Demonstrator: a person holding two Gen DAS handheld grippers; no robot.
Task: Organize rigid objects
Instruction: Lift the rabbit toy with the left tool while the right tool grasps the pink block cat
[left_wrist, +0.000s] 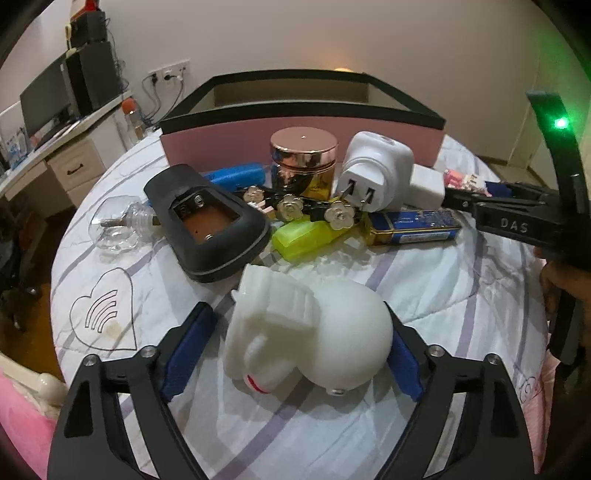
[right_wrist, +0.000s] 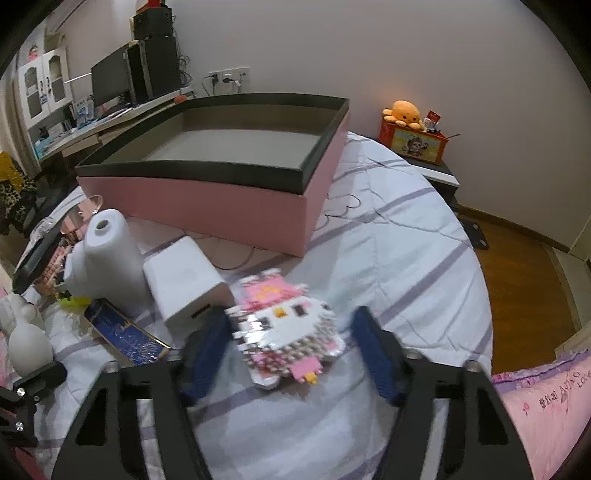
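A white plastic toy figure (left_wrist: 332, 332) lies on the striped bedspread between the jaws of my left gripper (left_wrist: 295, 310). The right pad sits against its round body and a gap shows at the left pad, so this gripper is open. A pink and white block-built cat figure (right_wrist: 291, 325) lies between the jaws of my right gripper (right_wrist: 291, 314), which is open: bedspread shows between the figure and the right pad. The pink box (right_wrist: 207, 206) with a black rim stands empty behind both. The right gripper's body (left_wrist: 517, 218) reaches in from the right in the left wrist view.
Crowded before the box (left_wrist: 303, 144) are a black battery case (left_wrist: 210, 225), a rose-gold jar (left_wrist: 303, 158), a white plug adapter (left_wrist: 373, 170), a flower hair clip (left_wrist: 291, 206), a yellow-green case (left_wrist: 306, 236), a blue tin (left_wrist: 413, 225) and a clear glass piece (left_wrist: 118, 229). A white charger block (right_wrist: 184, 280) is beside the cat figure.
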